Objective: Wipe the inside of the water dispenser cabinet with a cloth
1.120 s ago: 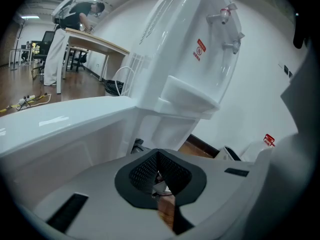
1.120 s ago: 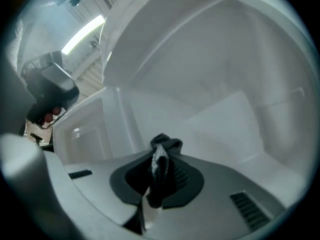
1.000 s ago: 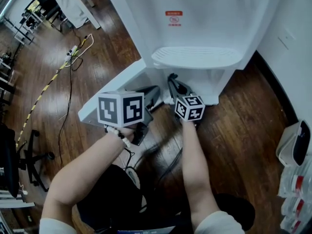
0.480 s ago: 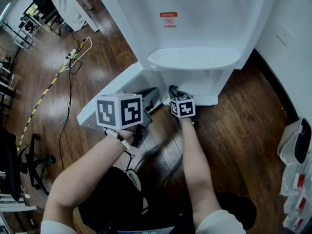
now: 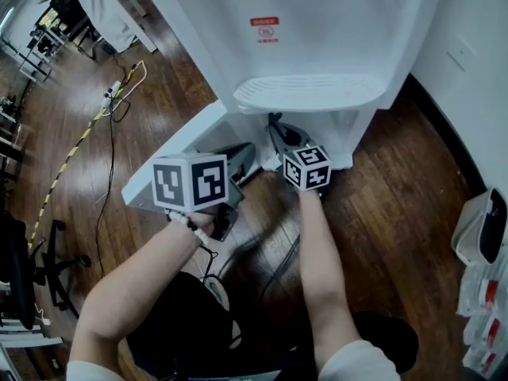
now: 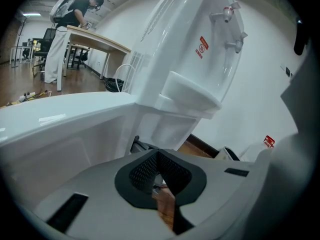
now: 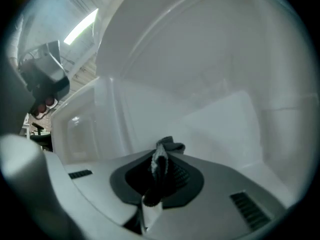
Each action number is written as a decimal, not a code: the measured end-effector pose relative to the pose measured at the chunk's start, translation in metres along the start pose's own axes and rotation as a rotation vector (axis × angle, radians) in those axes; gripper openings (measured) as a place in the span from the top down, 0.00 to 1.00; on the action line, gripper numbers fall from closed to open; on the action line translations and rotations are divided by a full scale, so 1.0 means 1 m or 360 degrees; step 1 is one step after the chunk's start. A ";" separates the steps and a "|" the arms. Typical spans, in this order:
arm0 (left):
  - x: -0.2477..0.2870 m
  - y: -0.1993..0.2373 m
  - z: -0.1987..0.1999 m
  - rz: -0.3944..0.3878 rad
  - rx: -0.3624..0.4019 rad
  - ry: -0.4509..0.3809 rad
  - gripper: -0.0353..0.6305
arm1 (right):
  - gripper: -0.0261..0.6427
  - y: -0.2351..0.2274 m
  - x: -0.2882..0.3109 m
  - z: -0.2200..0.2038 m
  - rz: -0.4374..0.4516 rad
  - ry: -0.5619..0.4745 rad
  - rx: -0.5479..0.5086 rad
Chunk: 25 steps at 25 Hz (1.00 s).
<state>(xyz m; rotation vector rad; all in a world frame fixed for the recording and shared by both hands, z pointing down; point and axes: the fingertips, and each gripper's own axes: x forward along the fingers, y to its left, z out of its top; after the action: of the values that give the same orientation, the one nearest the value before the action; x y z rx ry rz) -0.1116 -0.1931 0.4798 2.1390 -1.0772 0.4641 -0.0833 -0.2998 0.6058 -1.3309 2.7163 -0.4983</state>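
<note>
WATER DISPENSER, CABINET OPEN: My right gripper reaches into the cabinet of the white water dispenser, under the overhanging drip tray. Its fingers are clamped on the cloth, which is dark, bunched and pale-edged, with a tuft poking past the tips near the inner wall. My left gripper hangs outside beside the open cabinet door, fingertips together on nothing. An office chair and a white bin flank the wooden floor.

Wood floor: water dispenser stands just ahead of right gripper; cables lie well left of left gripper.
</note>
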 end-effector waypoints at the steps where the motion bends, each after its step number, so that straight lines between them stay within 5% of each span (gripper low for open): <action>1: 0.000 0.000 0.000 -0.0001 0.0000 0.0000 0.95 | 0.91 0.003 0.000 0.009 0.0026 -0.0025 -0.0020; 9: 0.000 -0.001 0.000 0.0002 -0.0003 -0.0002 0.95 | 0.91 0.033 -0.004 0.078 0.0266 -0.0325 -0.0040; 16: -0.001 0.002 0.000 0.0029 0.0017 -0.0002 0.95 | 0.91 0.044 -0.008 0.120 0.0289 -0.0546 -0.0086; 20: 0.000 0.009 -0.001 0.0061 0.0002 0.0013 0.95 | 0.91 0.038 -0.003 0.114 0.0274 -0.0511 -0.0076; 25: 0.001 0.006 0.000 0.0043 0.0002 0.0006 0.95 | 0.91 0.009 0.012 0.063 0.0085 -0.0237 -0.0026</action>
<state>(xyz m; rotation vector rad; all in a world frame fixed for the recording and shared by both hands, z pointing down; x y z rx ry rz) -0.1158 -0.1958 0.4831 2.1260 -1.1054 0.4815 -0.0838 -0.3200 0.5444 -1.2423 2.6317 -0.3575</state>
